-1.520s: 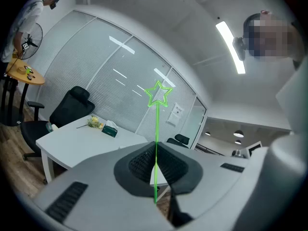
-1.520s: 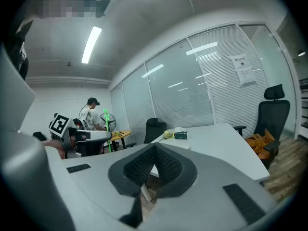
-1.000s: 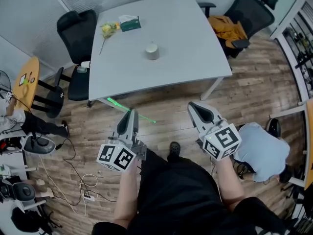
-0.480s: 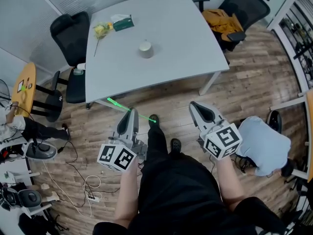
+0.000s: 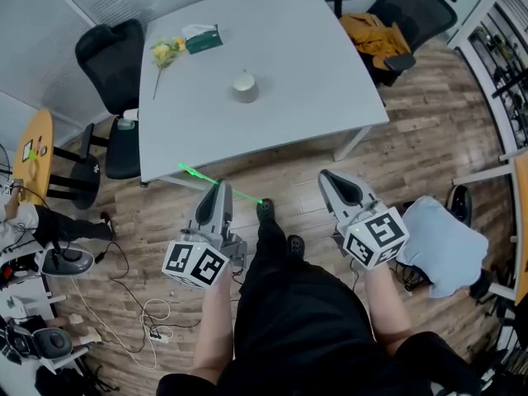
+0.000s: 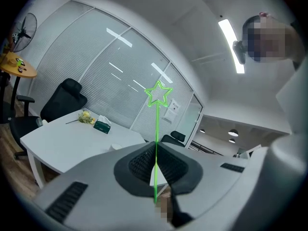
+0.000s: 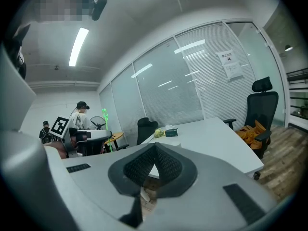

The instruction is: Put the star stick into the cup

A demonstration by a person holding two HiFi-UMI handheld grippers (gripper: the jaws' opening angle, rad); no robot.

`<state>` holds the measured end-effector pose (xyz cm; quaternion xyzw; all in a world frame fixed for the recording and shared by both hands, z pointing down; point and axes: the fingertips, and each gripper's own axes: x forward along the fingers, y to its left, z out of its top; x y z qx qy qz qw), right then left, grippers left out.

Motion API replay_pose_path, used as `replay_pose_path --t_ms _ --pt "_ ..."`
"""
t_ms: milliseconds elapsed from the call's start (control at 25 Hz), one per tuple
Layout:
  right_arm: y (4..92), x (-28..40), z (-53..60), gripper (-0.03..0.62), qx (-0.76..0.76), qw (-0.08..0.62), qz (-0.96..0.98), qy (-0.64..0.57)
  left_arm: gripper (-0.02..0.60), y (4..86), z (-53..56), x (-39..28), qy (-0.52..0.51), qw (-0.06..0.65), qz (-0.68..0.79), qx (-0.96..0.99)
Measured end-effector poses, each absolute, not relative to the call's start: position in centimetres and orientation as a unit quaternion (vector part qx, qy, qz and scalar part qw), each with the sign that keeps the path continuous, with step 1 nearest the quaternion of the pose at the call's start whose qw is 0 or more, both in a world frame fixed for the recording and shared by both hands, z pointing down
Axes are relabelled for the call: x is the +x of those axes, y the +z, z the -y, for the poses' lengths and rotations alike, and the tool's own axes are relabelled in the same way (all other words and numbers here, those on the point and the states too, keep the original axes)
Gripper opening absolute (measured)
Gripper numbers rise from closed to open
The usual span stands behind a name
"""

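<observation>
The star stick is a thin green rod with a star at its far end. My left gripper is shut on it above the wooden floor, short of the table. In the left gripper view the star stick rises straight out of the closed jaws of the left gripper. The cup, pale and round, stands mid-table, far ahead of both grippers. Only the top of the cup shows over the left jaw. My right gripper is shut and holds nothing; the same gripper points at the table.
The white table also carries a yellow flower and a green tissue box at its far left. Black chairs stand at the left and back right, one holding an orange jacket. Cables lie on the floor.
The person's foot has stepped forward between the grippers and the table has slid slightly left in view. Both grippers hold the same pose, with the stick still gripped.
</observation>
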<state>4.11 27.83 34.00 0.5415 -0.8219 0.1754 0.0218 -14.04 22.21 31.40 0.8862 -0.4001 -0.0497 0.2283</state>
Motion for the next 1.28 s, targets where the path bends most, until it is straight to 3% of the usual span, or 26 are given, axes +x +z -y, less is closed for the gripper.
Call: replay_pose_path --t_ms 1280 --pt "32.8 -1.1 -10.8 0.009 0.587 0.029 0.792 0.165 0.003 32.5 -3.5 -16.7 -0.061 0.253 0.324 0.910"
